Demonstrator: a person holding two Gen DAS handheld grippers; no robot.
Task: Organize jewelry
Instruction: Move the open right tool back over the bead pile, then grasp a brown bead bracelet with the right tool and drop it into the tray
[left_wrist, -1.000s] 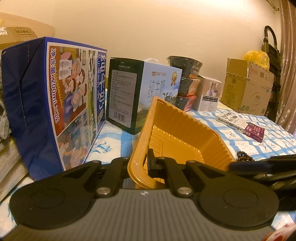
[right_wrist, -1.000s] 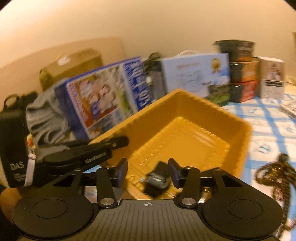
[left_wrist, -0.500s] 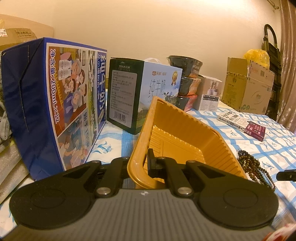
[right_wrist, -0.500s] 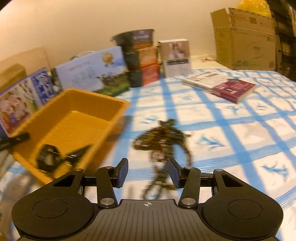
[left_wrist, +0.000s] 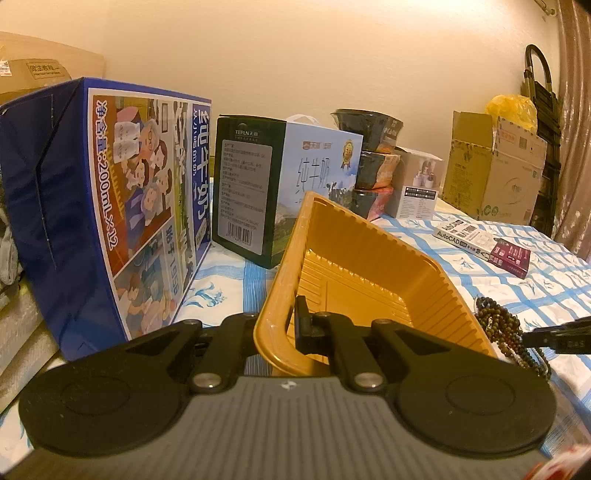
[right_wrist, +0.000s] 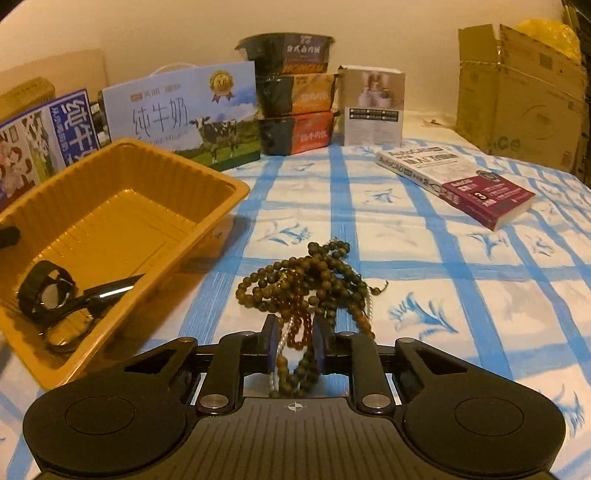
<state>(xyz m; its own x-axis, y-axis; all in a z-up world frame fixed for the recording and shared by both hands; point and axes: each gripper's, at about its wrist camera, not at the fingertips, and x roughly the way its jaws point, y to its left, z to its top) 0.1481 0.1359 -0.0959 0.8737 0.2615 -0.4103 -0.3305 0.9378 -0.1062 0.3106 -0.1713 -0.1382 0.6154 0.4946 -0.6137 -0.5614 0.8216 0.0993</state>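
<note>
Bead necklaces (right_wrist: 306, 284): heaped on checked cloth (right_wrist: 461, 295), near strands between right gripper (right_wrist: 295, 341) jaws, just closing onto them.

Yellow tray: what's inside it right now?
In the yellow tray: a black watch and a dark glossy strap-like piece near the near end. The near wall hides the floor just behind it. The bead necklaces lie outside, on the cloth.
</note>
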